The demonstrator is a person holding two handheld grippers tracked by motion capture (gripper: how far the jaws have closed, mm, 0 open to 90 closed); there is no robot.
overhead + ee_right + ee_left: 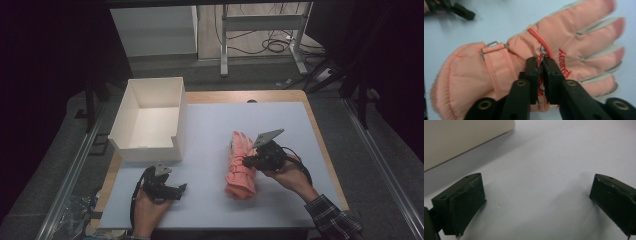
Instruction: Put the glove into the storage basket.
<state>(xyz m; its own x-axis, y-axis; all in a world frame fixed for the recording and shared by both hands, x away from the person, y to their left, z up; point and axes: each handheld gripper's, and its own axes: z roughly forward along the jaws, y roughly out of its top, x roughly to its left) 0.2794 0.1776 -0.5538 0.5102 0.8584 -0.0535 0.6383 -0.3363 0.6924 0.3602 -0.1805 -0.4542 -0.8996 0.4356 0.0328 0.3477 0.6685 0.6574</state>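
Salmon-pink glove [529,67] lies flat under the right gripper [541,62] — jaws nearly together, pinching its fabric.

red brand lettering on glove [564,62], unreadable

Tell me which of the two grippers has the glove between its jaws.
The right gripper: its jaws pinch the pink glove. The left gripper stands wide open over the bare white mat.
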